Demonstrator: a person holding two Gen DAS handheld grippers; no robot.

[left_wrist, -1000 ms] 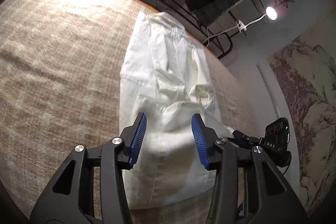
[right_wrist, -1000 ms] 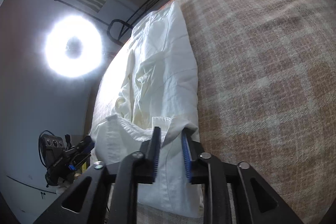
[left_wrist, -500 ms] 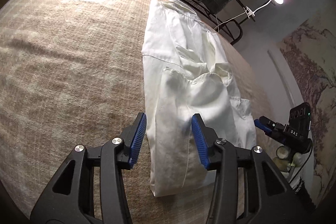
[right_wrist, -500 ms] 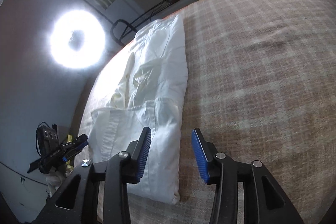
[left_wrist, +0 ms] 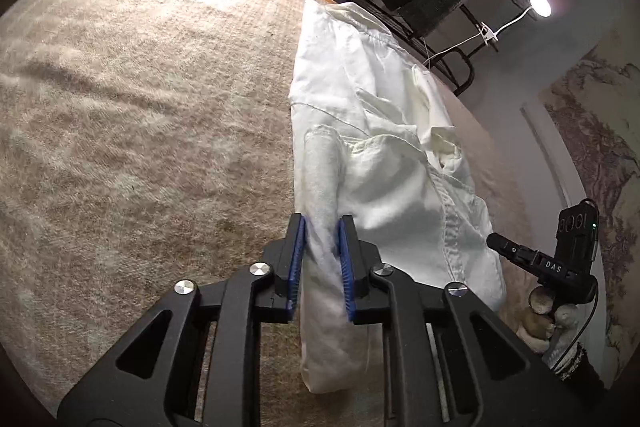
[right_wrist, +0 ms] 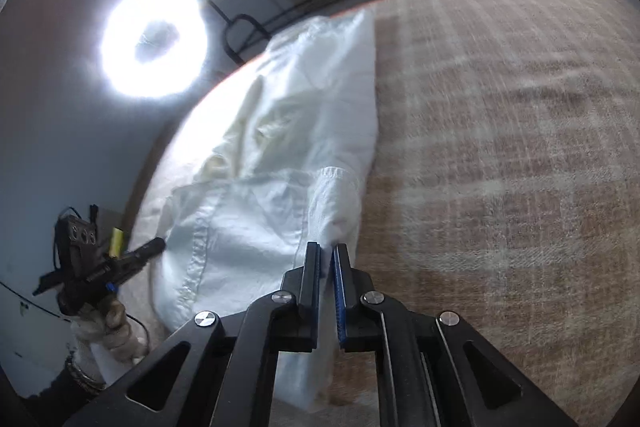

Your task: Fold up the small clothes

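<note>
Two tools grip the near end of the white garment (left_wrist: 384, 163) — left tool (left_wrist: 322, 259) and right tool (right_wrist: 327, 277), jaws just closed on opposite corners; its long axis runs straight away across the plaid-covered surface (left_wrist: 140, 115).

A big soft blanket (left_wrist: 152, 131) with tan and cream checks covers the bed. A white folded garment (left_wrist: 380, 163) lies on it, near one edge.

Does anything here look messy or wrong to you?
Nothing is spilled or damaged. The white garment is only rumpled, its folded layers bunched unevenly on the beige cover.
</note>
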